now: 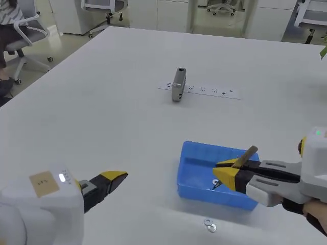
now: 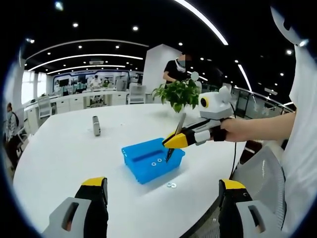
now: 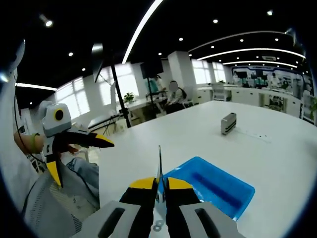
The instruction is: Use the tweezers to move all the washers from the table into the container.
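**Right gripper** (image 1: 225, 171): carried level by the person's hand (image 2: 238, 130) and reaching in from the right, with its jaws pointing left over the near part of the blue container (image 1: 204, 194). The jaws are closed on the tweezers (image 1: 246, 154), which they clamp partway along their length. The tweezers slant steeply, with the tips down inside the container walls and the blunt end rising up and to the right above the jaws.

**Washers** (image 2: 157, 162): two lie on the container floor, just beside the tweezer tips. Two loose washers (image 1: 209, 224) lie side by side on the table (image 1: 102, 102), just in front of the container's near wall. They sit below the right gripper and apart from the tips.

**Left gripper** (image 1: 115, 178): low at the near left, level and aimed right towards the container. Its jaws stand wide apart and hold nothing, well away from the container and all the washers.

**Background**: a power strip (image 1: 209, 91) lies at mid-table beyond the container, with a grey adapter (image 1: 179, 84) standing at its left end.
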